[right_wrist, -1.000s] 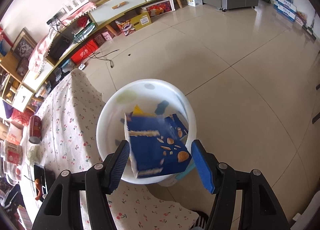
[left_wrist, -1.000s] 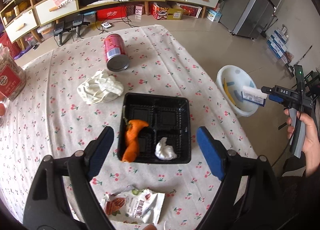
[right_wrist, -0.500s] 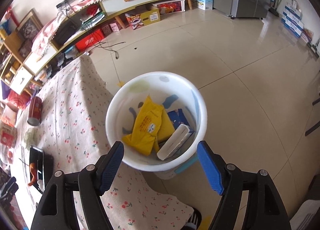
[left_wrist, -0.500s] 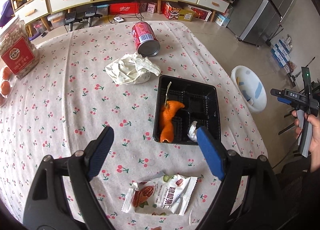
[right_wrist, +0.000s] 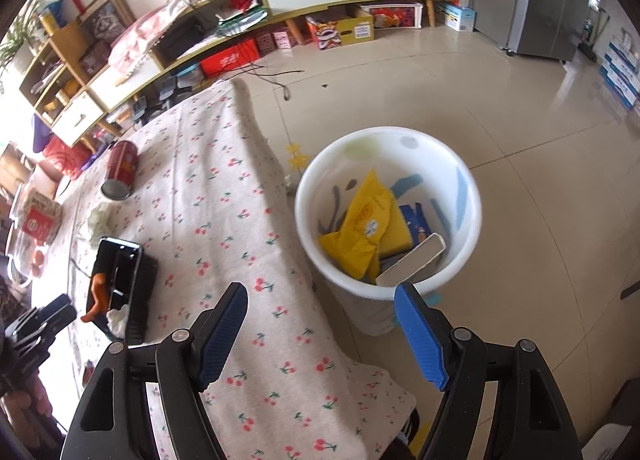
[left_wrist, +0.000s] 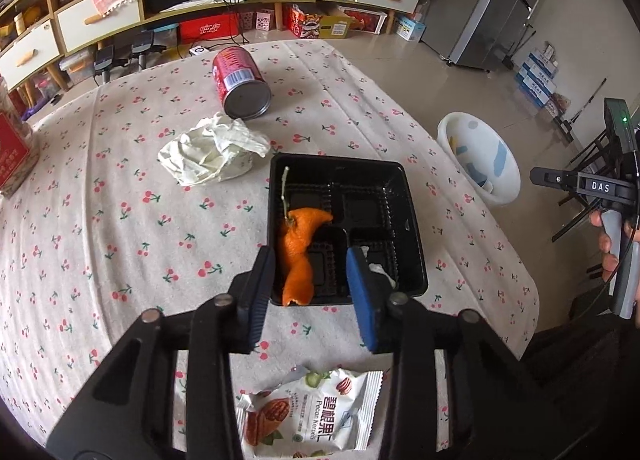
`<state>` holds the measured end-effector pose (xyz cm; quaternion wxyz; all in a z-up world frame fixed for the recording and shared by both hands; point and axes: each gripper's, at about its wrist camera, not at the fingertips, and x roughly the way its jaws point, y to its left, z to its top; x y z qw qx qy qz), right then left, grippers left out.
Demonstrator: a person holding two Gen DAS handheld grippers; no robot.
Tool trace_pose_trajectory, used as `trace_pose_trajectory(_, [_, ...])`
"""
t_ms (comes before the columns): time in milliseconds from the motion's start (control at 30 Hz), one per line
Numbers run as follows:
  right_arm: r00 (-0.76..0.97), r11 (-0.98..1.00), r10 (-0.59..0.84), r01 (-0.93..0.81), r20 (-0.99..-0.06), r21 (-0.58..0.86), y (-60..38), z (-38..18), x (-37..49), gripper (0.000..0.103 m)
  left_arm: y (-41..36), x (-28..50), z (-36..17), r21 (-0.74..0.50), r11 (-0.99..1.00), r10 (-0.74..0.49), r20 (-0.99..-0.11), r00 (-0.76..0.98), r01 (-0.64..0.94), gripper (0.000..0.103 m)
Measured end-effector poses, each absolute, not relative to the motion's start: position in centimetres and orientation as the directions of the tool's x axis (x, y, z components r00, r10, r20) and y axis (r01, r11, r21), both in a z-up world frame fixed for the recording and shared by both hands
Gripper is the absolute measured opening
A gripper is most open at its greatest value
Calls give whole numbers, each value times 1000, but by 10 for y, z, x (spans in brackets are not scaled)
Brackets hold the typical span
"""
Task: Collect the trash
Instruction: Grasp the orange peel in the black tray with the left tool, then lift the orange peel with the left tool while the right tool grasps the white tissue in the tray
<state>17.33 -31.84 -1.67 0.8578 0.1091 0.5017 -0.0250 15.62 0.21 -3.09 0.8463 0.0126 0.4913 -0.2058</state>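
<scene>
My left gripper (left_wrist: 312,296) hangs over the near edge of the black tray (left_wrist: 412,228), its jaws closing. The orange peel (left_wrist: 298,244) lies between them, beside the left finger; the pads do not press it. A white tissue wad (left_wrist: 380,272) sits in the tray behind the right finger. A pecan packet (left_wrist: 308,420) lies beneath the gripper. Crumpled white paper (left_wrist: 212,154) and a tipped red can (left_wrist: 240,80) lie farther back. My right gripper (right_wrist: 320,324) is open and empty, above the table edge beside the white bin (right_wrist: 388,220), which holds yellow and blue wrappers.
A cherry-print cloth (left_wrist: 120,220) covers the table. A jar with a red label (left_wrist: 12,152) stands at the left edge. The bin stands on the tiled floor by the table's right side. Shelves with drawers line the back wall, with a grey fridge (left_wrist: 496,0) at the right.
The left jaws have narrowed and come down over the tray's near edge. The blue packet left the right gripper and fell into the bin; the right gripper has since swung toward the table.
</scene>
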Motion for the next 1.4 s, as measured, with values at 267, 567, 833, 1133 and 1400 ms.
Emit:
trace_pose_trajectory(267, [487,983,81,106,-870,151,-301,-19,173,77,-16,168,-46,-125,918,-285,-868,407,376,23])
trace_pose_trajectory(567, [485,984,85,94,-870,149,-299,-20,170,77,-22,171,-59,-61,933,-211,-892,400,356,23])
trace_pose_trajectory(833, [490,988,102,55,-866,147,-285,-17,164,77,-21,175,-66,-45,950,-173,-898,404,308,19])
trace_pose_trajectory(1133, [496,987,133,10,-858,158,-267,-13,163,77,-13,167,-48,-105,951,-230,-868,440,291,12])
trace_pose_trajectory(1400, [499,980,195,-62,-845,189,-239,-6,165,77,0,157,-24,-168,949,-285,-823,492,268,11])
